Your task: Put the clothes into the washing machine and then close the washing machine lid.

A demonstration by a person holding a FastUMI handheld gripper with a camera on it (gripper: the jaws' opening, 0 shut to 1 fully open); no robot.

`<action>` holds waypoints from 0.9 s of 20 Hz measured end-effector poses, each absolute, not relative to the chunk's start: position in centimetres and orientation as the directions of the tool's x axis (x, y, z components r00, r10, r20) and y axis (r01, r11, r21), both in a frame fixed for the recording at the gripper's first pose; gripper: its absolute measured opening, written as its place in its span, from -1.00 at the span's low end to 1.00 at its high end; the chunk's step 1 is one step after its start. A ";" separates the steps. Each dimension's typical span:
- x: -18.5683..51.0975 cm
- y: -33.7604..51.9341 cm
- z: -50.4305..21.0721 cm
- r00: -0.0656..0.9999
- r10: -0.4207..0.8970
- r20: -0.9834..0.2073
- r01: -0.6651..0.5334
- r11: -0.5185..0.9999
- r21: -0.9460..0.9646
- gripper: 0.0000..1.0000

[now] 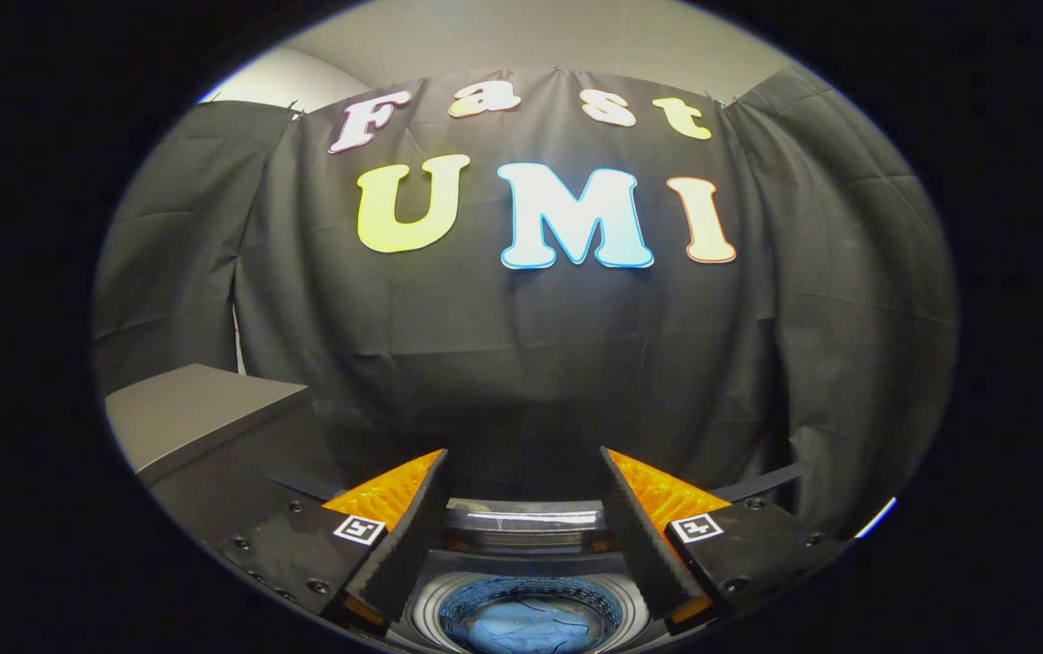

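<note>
- Below and between the fingers: washing machine (526, 595) sitting with its round tub open upward, blue clothes (521, 627) lying bunched at the bottom of the drum.
- Just ahead of the fingertips, beyond the tub: lid (524, 527) standing raised at the back of the opening, its edge catching light.
- Gripper (523, 472) hovering above the tub with fingers spread wide apart, holding nothing, touching neither clothes nor lid.
- Off to the left of the fingers: grey box (203, 409) standing beside the machine, flat top facing up.
- Beyond everything: black cloth wall (521, 363) hanging as the backdrop.
- Judging the clothes step as done, the garment already resting in the drum; lid closing appearing to be the step remaining.
- Risking a miss on the lid: reaching too low could be driving a fingertip into the tub rim instead of catching the lid's edge.
- Risking a slip: pushing on the smooth raised lid with spread fingers could be letting it slide off and drop hard.
- Risking a jam: any cloth riding up over the rim could be stopping the lid from seating; none seeming to be doing so now.
</note>
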State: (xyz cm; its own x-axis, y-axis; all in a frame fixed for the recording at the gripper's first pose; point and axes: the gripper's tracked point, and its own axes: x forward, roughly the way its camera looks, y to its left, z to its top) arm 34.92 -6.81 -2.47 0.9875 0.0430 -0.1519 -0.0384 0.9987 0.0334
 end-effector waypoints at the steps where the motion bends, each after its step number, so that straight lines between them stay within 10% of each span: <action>1: 34.3 -7.0 -3.0 0.987 0.044 -0.156 -0.039 0.999 0.033 0.96; 18: 29.5 -7.0 -8.6 0.968 0.064 -0.242 -0.050 0.997 0.064 0.95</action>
State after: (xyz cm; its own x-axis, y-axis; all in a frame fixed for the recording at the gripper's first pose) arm 29.50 -7.05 -8.61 0.9681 0.0644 -0.2421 -0.0504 0.9967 0.0639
